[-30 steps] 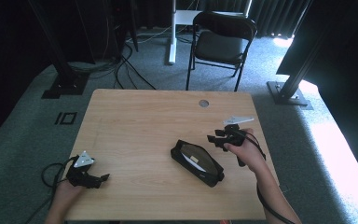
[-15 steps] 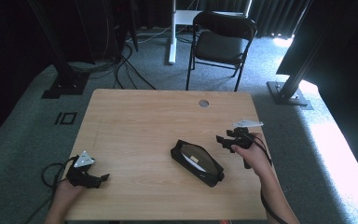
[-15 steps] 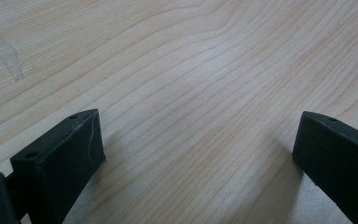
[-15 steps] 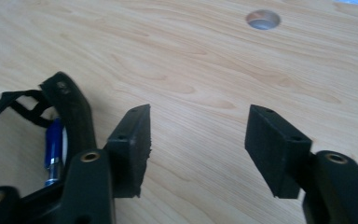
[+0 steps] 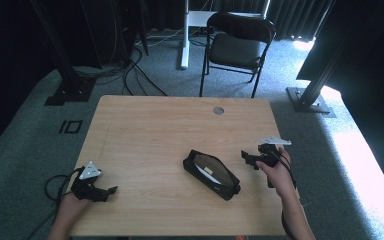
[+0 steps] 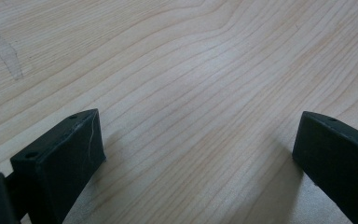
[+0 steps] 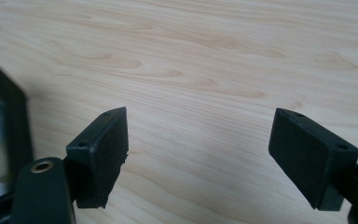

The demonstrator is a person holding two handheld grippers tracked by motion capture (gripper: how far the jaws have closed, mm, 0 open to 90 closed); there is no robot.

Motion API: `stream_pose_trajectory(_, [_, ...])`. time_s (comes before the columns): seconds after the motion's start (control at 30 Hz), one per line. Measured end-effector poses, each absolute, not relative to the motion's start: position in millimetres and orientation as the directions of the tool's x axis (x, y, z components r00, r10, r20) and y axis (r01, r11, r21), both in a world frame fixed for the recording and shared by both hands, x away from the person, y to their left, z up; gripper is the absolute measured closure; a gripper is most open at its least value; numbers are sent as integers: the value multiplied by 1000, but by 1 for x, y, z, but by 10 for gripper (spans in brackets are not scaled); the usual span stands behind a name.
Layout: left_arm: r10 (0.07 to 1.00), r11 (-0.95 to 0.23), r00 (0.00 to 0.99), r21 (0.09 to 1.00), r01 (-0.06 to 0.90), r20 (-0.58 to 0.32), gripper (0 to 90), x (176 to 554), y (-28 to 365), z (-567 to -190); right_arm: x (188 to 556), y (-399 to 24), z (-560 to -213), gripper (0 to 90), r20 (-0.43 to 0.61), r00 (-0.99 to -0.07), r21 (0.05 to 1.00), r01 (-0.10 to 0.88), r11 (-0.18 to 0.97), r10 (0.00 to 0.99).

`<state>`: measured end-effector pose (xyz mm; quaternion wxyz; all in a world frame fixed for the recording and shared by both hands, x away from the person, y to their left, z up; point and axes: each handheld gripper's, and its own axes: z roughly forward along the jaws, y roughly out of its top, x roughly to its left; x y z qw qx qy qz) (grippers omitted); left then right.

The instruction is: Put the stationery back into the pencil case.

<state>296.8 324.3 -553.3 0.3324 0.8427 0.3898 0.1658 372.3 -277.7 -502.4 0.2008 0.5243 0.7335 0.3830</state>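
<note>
pouch: black pouch lies unzipped on the desk, at 5 o'clock of centre
right gripper: at 3 o'clock of the pouch, jaws just opened wide, nothing between
left gripper: at 7 o'clock, jaws open, empty

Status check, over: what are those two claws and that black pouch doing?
Left gripper open, empty. Right gripper jaws just opened, empty, beside the black pouch, not touching. Pouch lies open on the table. Nothing in the way.

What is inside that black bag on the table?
The black bag lies open on the wooden table. Inside shows a tan lining and something white, too small to tell what. Anything deeper is hidden by its sides.
</note>
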Motion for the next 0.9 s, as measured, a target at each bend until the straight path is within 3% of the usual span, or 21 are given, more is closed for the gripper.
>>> stream_pose_trajectory(0.27, [767, -475, 641, 689, 547, 20, 22, 297, 324, -553, 363, -295, -521, 158, 104, -234, 759, 647, 74, 967])
stream_pose_trajectory(0.9, [767, -475, 641, 690, 547, 20, 22, 297, 324, -553, 329, -312, -551, 128, 63, -139, 740, 671, 47, 988])
